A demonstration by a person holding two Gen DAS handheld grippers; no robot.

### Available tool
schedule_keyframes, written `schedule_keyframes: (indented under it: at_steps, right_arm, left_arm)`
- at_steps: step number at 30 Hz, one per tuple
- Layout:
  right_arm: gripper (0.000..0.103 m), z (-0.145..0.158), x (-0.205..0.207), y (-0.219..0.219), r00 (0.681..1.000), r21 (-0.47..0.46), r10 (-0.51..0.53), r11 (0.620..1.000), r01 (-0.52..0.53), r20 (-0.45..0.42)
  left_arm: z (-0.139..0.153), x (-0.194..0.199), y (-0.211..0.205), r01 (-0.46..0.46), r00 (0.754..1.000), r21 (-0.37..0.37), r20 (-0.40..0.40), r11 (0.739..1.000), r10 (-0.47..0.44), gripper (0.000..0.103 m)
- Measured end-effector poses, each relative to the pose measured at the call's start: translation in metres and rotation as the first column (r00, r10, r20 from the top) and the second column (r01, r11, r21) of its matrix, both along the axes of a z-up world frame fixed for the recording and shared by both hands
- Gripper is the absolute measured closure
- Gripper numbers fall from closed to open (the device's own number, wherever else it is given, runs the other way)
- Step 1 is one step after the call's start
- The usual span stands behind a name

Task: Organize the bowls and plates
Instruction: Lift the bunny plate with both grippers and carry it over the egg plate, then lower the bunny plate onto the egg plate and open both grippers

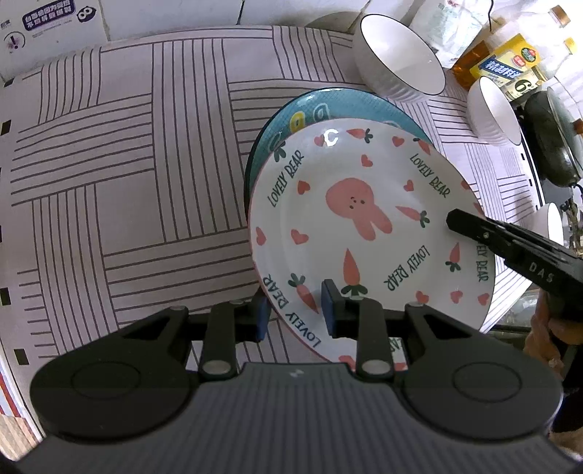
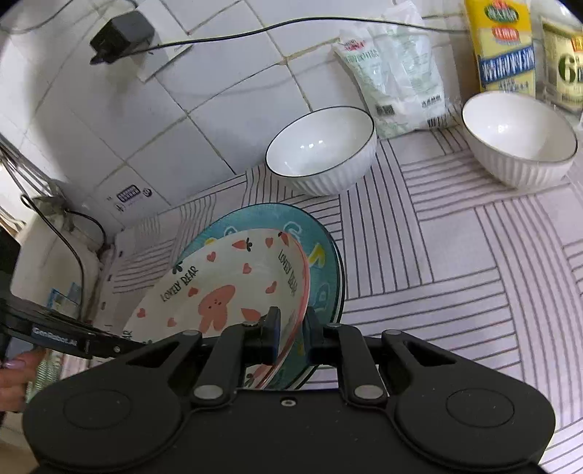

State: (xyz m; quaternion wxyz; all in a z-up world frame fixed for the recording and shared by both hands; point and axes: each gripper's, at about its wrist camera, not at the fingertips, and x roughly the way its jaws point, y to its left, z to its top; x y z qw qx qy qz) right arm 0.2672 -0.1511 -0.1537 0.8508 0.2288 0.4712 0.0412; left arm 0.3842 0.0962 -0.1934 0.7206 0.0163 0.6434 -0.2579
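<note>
A white plate with a pink rabbit (image 1: pixel 364 218) (image 2: pixel 218 291) is tilted over a teal plate (image 1: pixel 346 105) (image 2: pixel 324 255) on the striped mat. My left gripper (image 1: pixel 295 310) straddles the white plate's near rim, jaws a little apart, not clamped. My right gripper (image 2: pixel 293 331) is shut on the white plate's opposite rim; it shows from the side in the left wrist view (image 1: pixel 510 248). Two white ribbed bowls (image 2: pixel 320 149) (image 2: pixel 517 138) stand upright behind the plates; they also show in the left wrist view (image 1: pixel 397 58) (image 1: pixel 492 109).
A striped mat (image 1: pixel 127 164) covers the counter. Packets and bottles (image 2: pixel 400 69) stand along the tiled wall behind the bowls. A dark pan (image 1: pixel 550 146) lies at the right. A power adapter and cable (image 2: pixel 120 32) hang on the wall.
</note>
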Motion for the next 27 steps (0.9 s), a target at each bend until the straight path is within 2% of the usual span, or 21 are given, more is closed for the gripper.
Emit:
schedule_keyframes:
  at_steps: [10, 16, 21, 27]
  right_arm:
    - [0.085, -0.004, 0.008, 0.004, 0.998, -0.04, 0.051, 0.998, -0.052, -0.024]
    - [0.078, -0.002, 0.014, 0.014, 0.993, -0.112, 0.106, 0.988, -0.11, -0.041]
    - [0.068, 0.003, 0.015, 0.036, 0.98, -0.22, 0.187, 0.955, -0.198, -0.07]
    - [0.063, 0.003, 0.015, 0.04, 0.978, -0.253, 0.199, 0.945, -0.209, -0.067]
  left_arm:
    - [-0.001, 0.001, -0.005, -0.014, 1.0, 0.033, 0.002, 0.999, 0.014, 0.075]
    - [-0.005, 0.0, -0.009, -0.057, 0.998, 0.056, 0.01, 0.997, 0.057, 0.074]
    - [-0.005, 0.0, -0.004, -0.118, 0.993, 0.08, 0.034, 0.99, 0.116, 0.073]
    - [-0.009, 0.001, -0.001, -0.171, 0.985, 0.086, 0.054, 0.982, 0.166, 0.073]
